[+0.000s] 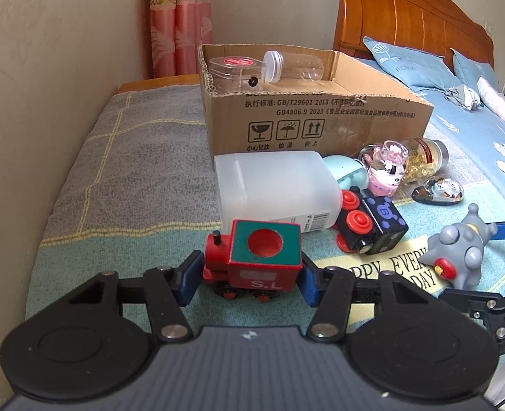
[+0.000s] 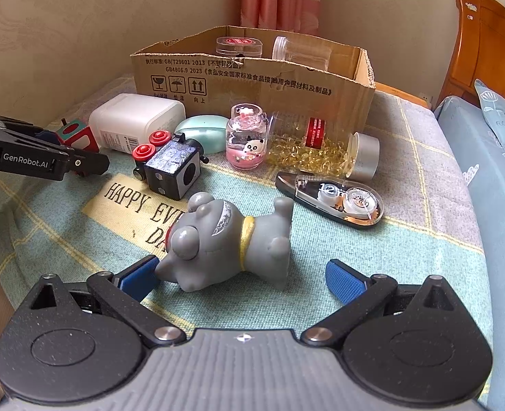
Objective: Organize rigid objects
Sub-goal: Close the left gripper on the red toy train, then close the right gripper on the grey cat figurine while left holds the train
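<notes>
Left claw | red train between pads, touching | blanket

— How many toys? 
— Two wooden trains, red and black; one grey figurine.

— Containers? 
— One cardboard box, one white jug, two clear jars inside.

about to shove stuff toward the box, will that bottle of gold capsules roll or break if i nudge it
The capsule bottle lies on its side, so it will probably roll. Loose capsules fill it, so expect some weight that shifts. It looks like clear plastic with its silver cap on, so likely sturdy; the blanket should slow it.
</notes>
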A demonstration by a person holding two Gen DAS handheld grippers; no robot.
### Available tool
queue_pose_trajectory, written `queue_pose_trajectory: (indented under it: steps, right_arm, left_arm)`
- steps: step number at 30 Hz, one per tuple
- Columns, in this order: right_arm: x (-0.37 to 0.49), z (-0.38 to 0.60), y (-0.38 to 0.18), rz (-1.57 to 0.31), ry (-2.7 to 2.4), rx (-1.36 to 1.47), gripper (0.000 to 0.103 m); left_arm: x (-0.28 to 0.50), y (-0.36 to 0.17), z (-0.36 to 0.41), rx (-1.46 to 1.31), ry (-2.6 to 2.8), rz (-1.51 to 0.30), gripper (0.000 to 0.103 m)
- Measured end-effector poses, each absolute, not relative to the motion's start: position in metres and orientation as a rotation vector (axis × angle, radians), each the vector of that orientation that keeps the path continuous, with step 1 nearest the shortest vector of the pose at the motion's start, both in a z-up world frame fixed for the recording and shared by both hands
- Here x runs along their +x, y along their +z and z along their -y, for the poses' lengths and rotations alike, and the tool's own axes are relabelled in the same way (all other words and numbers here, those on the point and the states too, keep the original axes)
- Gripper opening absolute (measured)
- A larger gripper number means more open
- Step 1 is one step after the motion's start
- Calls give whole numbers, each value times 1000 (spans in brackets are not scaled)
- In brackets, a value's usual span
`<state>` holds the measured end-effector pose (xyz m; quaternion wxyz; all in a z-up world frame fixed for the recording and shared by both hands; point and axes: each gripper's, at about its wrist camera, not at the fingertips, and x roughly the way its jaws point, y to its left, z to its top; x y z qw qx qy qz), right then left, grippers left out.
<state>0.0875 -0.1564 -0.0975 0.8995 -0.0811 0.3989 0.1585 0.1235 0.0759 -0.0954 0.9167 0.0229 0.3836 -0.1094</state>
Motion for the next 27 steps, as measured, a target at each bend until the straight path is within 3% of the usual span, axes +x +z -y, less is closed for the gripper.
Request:
queue_pose_trajectory:
  steps: [21, 27]
  right_arm:
    - [101, 134, -87, -885, 355, -190, 99]
    - [99, 131, -84, -885, 324, -214, 87]
  left_arm:
    - [120, -90, -77, 55, -220, -777, 57]
    - [118, -87, -78, 52, -221, -781, 56]
